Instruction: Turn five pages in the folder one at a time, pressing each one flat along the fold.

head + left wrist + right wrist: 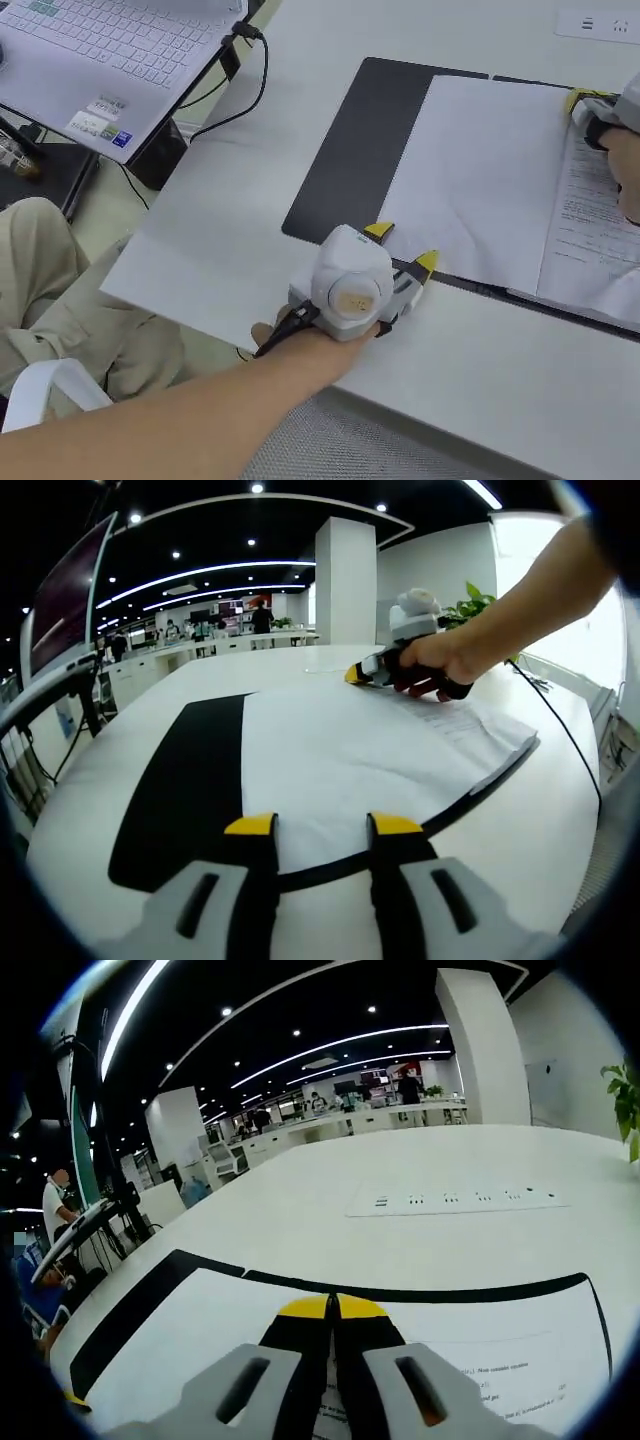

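Observation:
A black folder (345, 160) lies open on the white table. Its left side carries a blank white page (470, 180) and its right side a printed page (590, 225). My left gripper (404, 247) rests at the folder's near edge, jaws open, its yellow tips (322, 825) straddling the edge of the blank page (340, 750) with nothing clamped. My right gripper (588, 103) sits at the far edge near the fold, jaws shut, tips (330, 1308) down on the paper (480, 1345). The left gripper view also shows the right gripper (378, 670) in a hand.
A white laptop (110, 50) on a stand sits at the far left, with a black cable (262, 80) running over the table edge. A power strip (600, 22) lies beyond the folder. The person's knees (60, 270) are below the table's (200, 240) left edge.

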`<state>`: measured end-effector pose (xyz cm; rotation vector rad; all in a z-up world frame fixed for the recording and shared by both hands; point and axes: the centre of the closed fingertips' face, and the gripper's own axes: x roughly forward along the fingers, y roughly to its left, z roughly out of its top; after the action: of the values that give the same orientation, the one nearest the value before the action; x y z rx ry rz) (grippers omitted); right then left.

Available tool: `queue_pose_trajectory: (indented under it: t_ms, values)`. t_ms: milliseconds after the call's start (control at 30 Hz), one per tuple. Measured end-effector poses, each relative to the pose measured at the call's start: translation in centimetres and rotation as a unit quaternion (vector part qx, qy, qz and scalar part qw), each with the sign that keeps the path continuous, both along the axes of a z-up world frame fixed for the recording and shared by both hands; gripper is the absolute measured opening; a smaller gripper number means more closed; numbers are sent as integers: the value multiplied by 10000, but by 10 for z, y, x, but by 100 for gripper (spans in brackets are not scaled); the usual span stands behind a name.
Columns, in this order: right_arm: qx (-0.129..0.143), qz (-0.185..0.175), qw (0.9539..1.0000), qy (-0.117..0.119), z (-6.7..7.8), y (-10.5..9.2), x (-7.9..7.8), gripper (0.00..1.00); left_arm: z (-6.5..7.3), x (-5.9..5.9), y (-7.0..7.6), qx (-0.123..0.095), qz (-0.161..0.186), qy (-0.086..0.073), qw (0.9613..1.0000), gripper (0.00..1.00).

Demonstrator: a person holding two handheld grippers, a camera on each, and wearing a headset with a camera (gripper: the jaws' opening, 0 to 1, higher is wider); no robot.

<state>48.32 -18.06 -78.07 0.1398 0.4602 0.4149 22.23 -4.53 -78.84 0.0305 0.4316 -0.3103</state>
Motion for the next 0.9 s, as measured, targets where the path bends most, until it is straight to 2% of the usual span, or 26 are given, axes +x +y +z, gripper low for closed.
queue_pose_trajectory:
  t_ms: [167, 367, 633, 667, 833, 900]
  values:
    - [22, 8, 10000, 73, -3, 1, 0, 0, 0, 0, 0, -12, 1, -12, 10000, 34]
    - [56, 75, 9999, 135, -2, 0, -15, 0, 0, -1, 0, -12, 2, -8, 10000, 34]
    - [243, 100, 9996, 128, -2, 2, -45, 0, 0, -1, 0, -10, -4, -10, 10000, 34]
    - [257, 105, 9995, 127, 3, 4, -55, 0, 1, -1, 0, -12, -7, -9, 10000, 34]
    - [294, 157, 9993, 146, 3, 4, -66, 0, 0, -1, 0, -22, -23, -8, 10000, 34]
    - [292, 180, 9993, 145, 8, 6, -79, 0, 0, -1, 0, -17, -33, -8, 10000, 34]
